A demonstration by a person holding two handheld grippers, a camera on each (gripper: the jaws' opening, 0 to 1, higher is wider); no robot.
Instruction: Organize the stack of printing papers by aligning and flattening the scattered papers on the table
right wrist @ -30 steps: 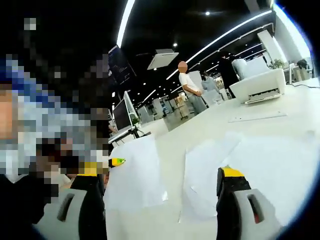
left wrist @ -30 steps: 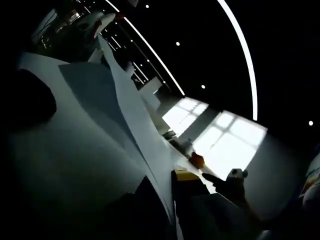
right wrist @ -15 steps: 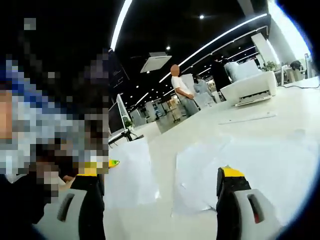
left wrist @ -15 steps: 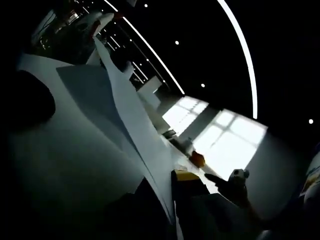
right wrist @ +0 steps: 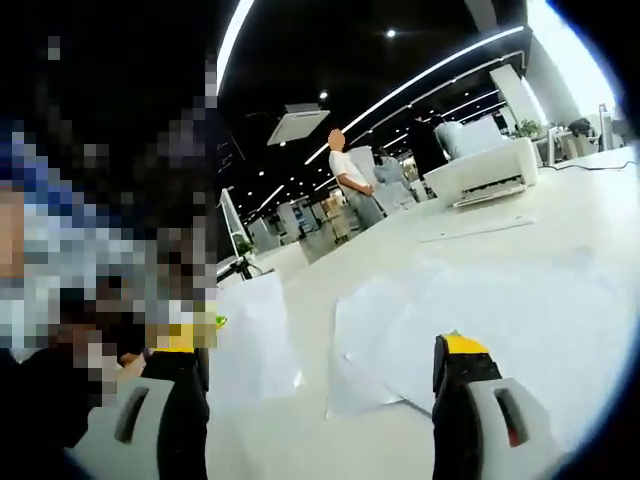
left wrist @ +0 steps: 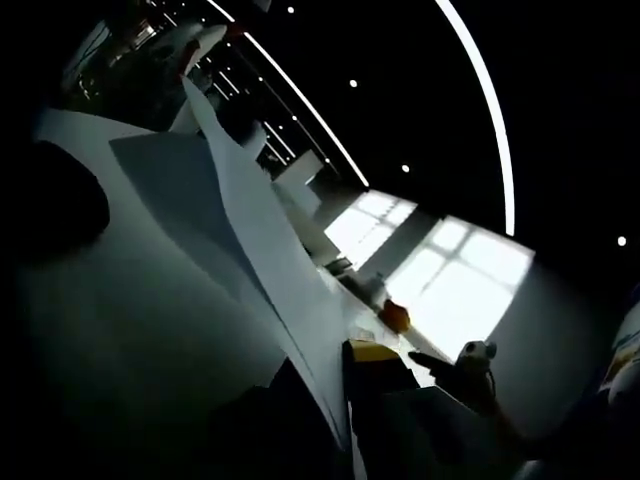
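A raised sheet (left wrist: 250, 230) is pinched edge-on between the left gripper (left wrist: 345, 400) fingers, while scattered papers (right wrist: 480, 320) are seen flat on the table (right wrist: 330, 440) just ahead of the wide-spread right gripper (right wrist: 320, 400) fingers.

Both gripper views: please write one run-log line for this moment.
left gripper: shut on paper sheets, lifted | right gripper: open, over table | loose papers: scattered

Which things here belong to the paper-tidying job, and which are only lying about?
Belonging to the job:
- loose paper sheets spread on the white table
- lifted sheet at the left tool, seen edge-on
- single sheet near the right tool, whose jaws stand apart

Only lying about:
- white printer
- monitor
- standing person
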